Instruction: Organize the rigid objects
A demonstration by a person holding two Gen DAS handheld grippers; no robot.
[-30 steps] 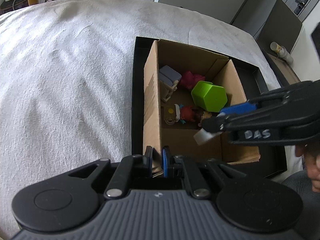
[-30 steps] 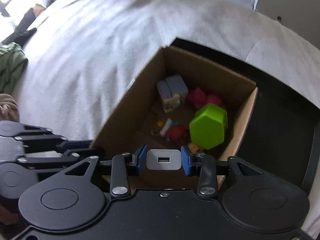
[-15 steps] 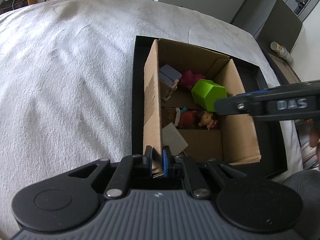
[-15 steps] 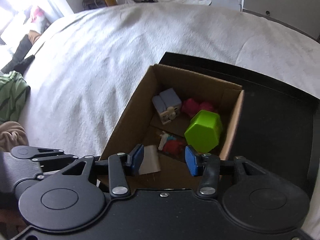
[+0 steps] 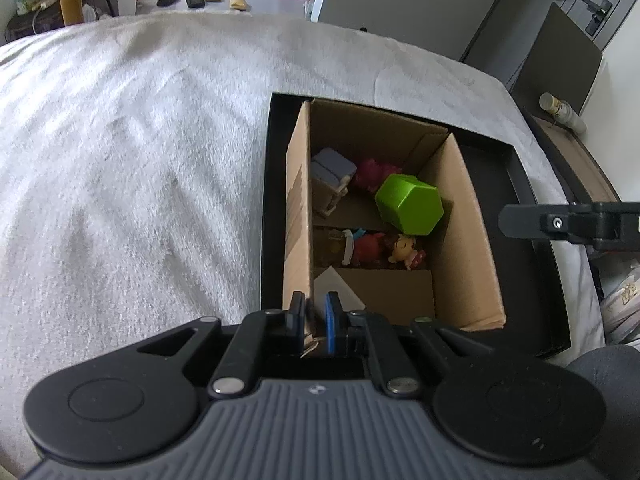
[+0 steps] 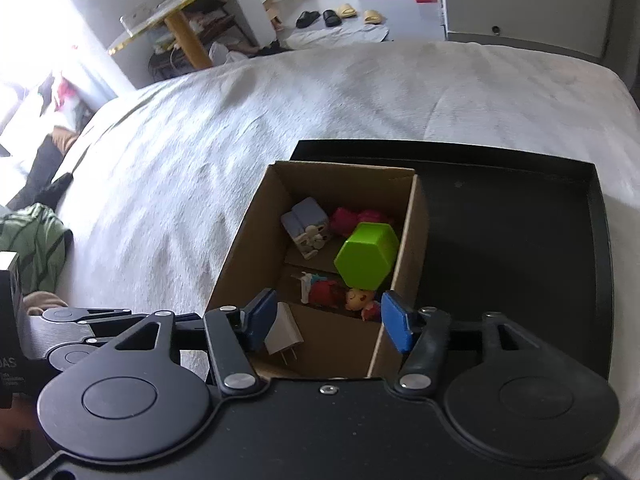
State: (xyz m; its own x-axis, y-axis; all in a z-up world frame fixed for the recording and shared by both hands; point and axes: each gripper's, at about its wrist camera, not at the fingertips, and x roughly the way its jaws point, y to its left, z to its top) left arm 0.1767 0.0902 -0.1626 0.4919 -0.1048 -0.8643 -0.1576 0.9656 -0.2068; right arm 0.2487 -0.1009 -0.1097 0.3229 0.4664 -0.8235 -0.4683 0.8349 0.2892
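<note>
An open cardboard box (image 5: 460,240) stands in a black tray (image 5: 516,200) on a white bed. My left gripper (image 5: 315,320) is shut on the box's near left wall. Inside lie a green hexagonal block (image 5: 410,204), a grey-blue block, red and pink toy figures, and a white charger (image 5: 340,288) in the near left corner. In the right wrist view my right gripper (image 6: 328,322) hangs above the box's near end (image 6: 240,256). Its jaws are opening with nothing between them, and the charger (image 6: 282,334) lies below its left pad, prongs toward me.
The white bed cover (image 5: 140,180) spreads left and beyond the tray (image 6: 520,240). A bottle (image 5: 560,112) lies on a side table at the right. Slippers (image 6: 340,14) sit on the far floor. Green clothing (image 6: 32,240) lies off the bed's left edge.
My right gripper let go of the white charger, which dropped into the box's near left corner. The gripper's jaws spread and it drew back up and to the right. The left gripper stayed put.
</note>
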